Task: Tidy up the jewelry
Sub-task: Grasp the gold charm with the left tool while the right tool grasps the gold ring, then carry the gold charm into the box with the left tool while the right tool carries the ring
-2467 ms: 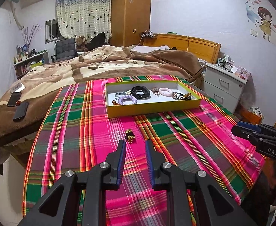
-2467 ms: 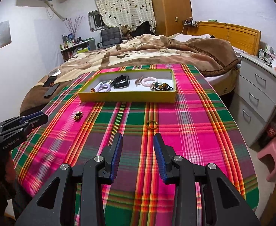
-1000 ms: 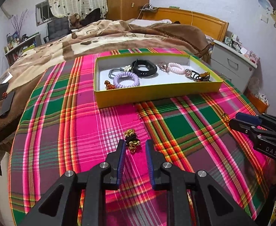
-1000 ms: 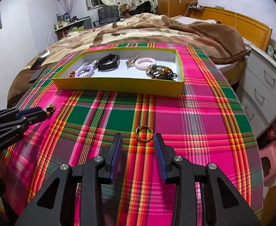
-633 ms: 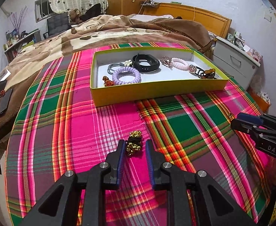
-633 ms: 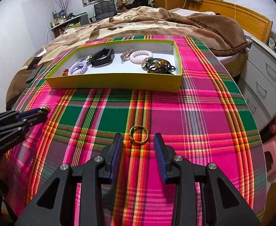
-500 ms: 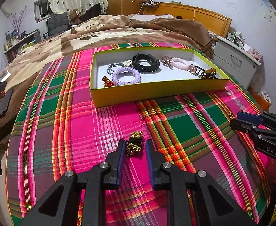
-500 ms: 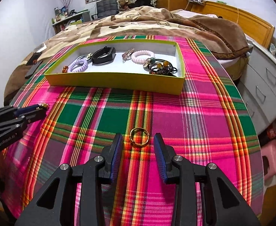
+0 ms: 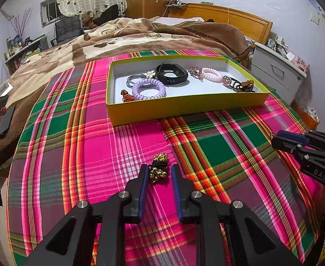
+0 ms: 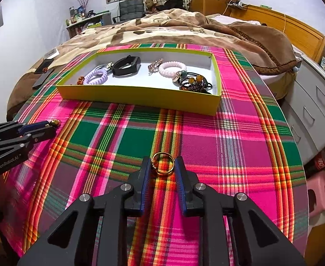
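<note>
A gold beaded hair tie [image 9: 158,168] lies on the plaid cloth, its near end between the open jaws of my left gripper [image 9: 158,173]. A gold ring [image 10: 163,165] lies flat on the cloth between the open jaws of my right gripper [image 10: 163,166]. A yellow tray [image 9: 184,107] at the far side holds a purple coil tie [image 9: 148,89], a black band [image 9: 171,74], a pink coil tie [image 9: 211,73] and beaded bracelets [image 9: 242,84]. The tray also shows in the right wrist view [image 10: 140,98]. Each gripper shows in the other's view, the left [image 10: 49,127] and the right [image 9: 277,140].
The round table has a pink and green plaid cloth [image 9: 96,146]. A bed with a brown blanket [image 9: 118,37] lies behind it. A grey drawer unit [image 10: 313,110] and a pink stool [image 10: 319,192] stand to the right. Phones [image 9: 5,119] lie on the blanket at left.
Both grippers have moved forward and down. The hair tie now sits between the left fingers and the ring between the right fingers. Both stay open.
</note>
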`<state>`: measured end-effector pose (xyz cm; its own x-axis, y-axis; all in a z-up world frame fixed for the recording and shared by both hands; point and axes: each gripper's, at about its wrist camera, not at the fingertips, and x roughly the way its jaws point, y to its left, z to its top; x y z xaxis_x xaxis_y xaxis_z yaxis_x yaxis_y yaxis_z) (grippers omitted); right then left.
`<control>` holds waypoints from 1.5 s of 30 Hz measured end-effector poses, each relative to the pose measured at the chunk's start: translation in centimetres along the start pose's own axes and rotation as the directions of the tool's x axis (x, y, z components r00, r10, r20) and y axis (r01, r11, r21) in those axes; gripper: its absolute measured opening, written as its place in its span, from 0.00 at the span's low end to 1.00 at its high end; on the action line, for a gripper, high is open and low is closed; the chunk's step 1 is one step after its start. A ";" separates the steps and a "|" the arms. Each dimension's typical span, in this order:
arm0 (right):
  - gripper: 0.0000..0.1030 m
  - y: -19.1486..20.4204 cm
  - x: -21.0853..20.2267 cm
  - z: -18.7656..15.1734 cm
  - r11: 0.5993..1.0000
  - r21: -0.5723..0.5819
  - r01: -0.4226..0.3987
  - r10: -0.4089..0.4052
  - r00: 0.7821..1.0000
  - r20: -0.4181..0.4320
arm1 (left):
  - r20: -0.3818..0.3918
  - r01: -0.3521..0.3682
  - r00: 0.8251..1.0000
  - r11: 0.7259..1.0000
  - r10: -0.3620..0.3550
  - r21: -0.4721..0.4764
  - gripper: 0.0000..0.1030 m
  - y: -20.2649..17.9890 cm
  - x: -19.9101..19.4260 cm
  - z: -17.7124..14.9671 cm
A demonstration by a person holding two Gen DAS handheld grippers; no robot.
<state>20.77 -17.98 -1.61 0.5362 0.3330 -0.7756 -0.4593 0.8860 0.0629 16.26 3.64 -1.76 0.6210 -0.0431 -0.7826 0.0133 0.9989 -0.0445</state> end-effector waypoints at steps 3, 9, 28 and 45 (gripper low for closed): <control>0.22 0.3 -0.4 -0.2 1.000 0.002 -0.004 0.004 1.000 0.010 | 0.009 0.015 1.000 1.000 -0.015 -0.002 0.14 0.0 -0.4 -0.2; 0.22 1.1 -1.6 -0.8 1.000 0.005 -0.018 0.018 0.999 0.031 | 0.040 0.051 0.998 0.999 -0.051 -0.001 0.14 0.0 -1.7 -1.0; 0.22 1.2 -4.5 0.0 0.998 0.041 -0.042 0.038 0.993 0.110 | 0.123 0.097 0.988 0.995 -0.095 -0.007 0.14 -0.7 -5.6 -0.6; 0.22 1.2 -3.4 4.4 0.999 0.017 -0.041 0.038 0.988 0.153 | 0.167 0.096 0.981 0.995 -0.099 0.027 0.14 -1.1 -4.2 4.4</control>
<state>21.47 -16.61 3.83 0.6199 0.4121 -0.6678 -0.4692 0.8767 0.1054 17.12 2.75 4.33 0.7389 -0.1385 -0.6594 0.0940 0.9903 -0.1026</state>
